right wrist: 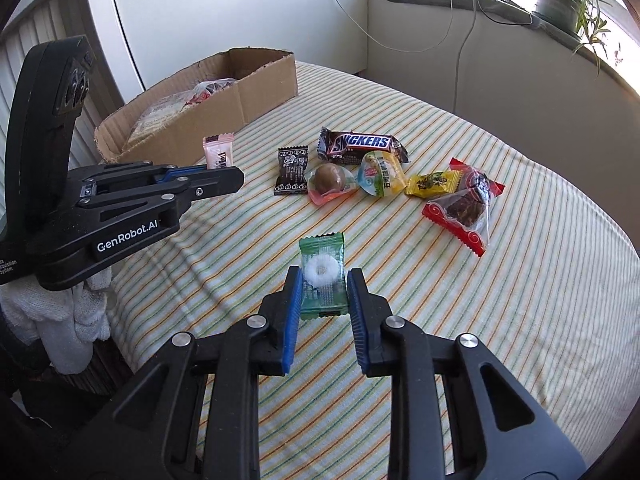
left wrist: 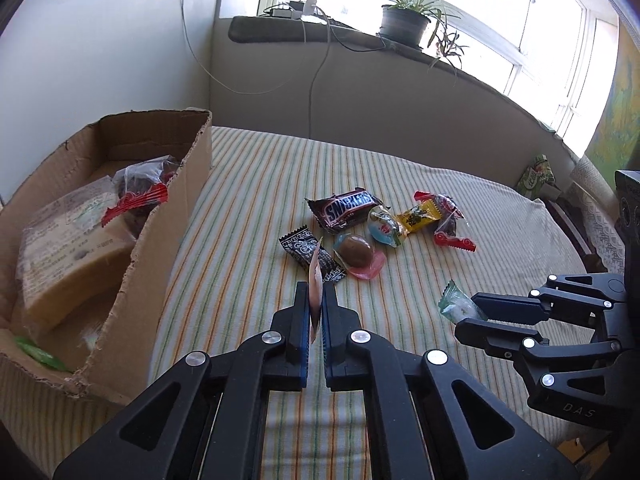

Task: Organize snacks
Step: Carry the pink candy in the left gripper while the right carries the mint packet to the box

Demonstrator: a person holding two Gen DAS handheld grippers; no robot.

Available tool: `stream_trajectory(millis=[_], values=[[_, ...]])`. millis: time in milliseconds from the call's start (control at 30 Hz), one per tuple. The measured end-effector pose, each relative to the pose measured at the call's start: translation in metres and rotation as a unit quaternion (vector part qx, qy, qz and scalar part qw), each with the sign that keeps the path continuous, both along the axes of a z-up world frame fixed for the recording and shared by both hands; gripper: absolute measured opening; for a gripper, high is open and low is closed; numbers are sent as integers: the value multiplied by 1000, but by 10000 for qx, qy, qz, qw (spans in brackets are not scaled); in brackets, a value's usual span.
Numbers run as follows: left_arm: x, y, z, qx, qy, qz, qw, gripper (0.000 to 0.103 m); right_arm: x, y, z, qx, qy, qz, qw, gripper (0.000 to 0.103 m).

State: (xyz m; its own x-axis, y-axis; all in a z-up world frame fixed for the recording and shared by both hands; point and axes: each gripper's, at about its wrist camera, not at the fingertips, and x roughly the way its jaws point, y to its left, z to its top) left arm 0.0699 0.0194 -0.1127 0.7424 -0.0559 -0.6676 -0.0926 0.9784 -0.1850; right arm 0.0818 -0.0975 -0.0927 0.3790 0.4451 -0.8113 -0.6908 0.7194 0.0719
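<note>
My left gripper point(left wrist: 315, 289) is shut on a thin pink packet point(left wrist: 316, 268), seen edge-on and lifted off the cloth beside the cardboard box point(left wrist: 160, 240). In the right wrist view that pink packet point(right wrist: 218, 152) sticks up from the left gripper point(right wrist: 228, 174). On the cloth lies a green packet point(right wrist: 323, 280) with a white ring sweet, and my right gripper point(right wrist: 325, 276) is shut on it. Further back lie a Snickers bar point(right wrist: 362, 143), a black packet point(right wrist: 292, 170), a brown egg-shaped sweet point(right wrist: 330, 182), a yellow-blue packet point(right wrist: 378, 174), a yellow candy point(right wrist: 434, 183) and a red-trimmed clear packet point(right wrist: 466, 204).
The box holds a pale wrapped block point(left wrist: 68, 248) and a red-trimmed packet point(left wrist: 140, 196). The striped tablecloth point(left wrist: 248, 184) ends at a rounded edge on the right. A potted plant point(left wrist: 404, 20) and cables sit on the sill behind. A white glove point(right wrist: 60, 320) is on the hand under the left gripper.
</note>
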Motion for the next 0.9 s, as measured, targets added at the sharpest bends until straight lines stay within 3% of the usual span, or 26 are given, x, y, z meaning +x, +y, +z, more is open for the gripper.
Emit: stream_trajectory(millis=[433, 900], values=[[-33, 35, 37, 45, -507, 310, 9982, 4, 8, 36, 48, 296, -398, 98, 9987, 24], [-61, 105, 45, 122, -644, 1097, 9918, 4, 26, 112, 70, 463, -532, 507, 9962, 24]])
